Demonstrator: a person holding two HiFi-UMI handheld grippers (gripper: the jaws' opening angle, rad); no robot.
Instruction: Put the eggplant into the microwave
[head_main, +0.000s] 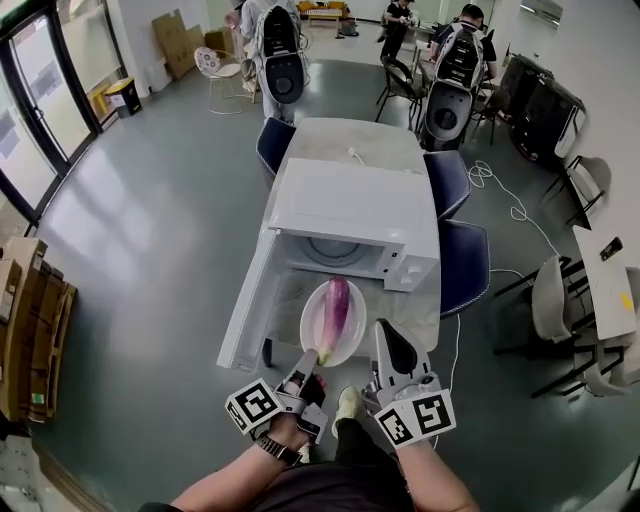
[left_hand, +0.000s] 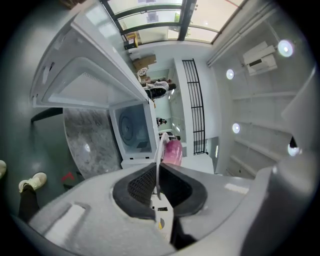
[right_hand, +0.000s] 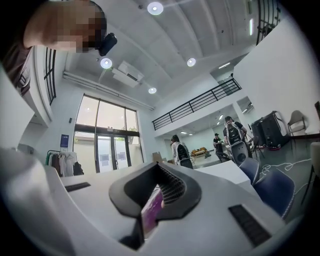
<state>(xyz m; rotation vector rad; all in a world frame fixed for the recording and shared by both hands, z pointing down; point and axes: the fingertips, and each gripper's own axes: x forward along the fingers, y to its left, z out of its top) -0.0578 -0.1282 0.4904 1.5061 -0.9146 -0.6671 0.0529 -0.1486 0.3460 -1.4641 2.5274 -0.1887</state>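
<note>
The left gripper (head_main: 308, 368) fingers (left_hand: 142, 185) are pinching the near rim of a white plate (head_main: 306, 325). The eggplant (head_main: 335, 310) is lying on the plate, stem end nearest the fingers, in front of the microwave (head_main: 350, 215). The microwave door (head_main: 245, 310) is standing open on the bench (head_main: 350, 140). The right gripper (head_main: 390, 345) fingers (right_hand: 175, 187) are pressing together just beside the plate.

Right of the tabletop (head_main: 345, 140) you have two blue chairs (head_main: 463, 265) and a white cable (head_main: 510, 205) on the floor. People with backpacks (head_main: 455, 60) are at the top, cardboard boxes (head_main: 35, 320) at the left edge.
</note>
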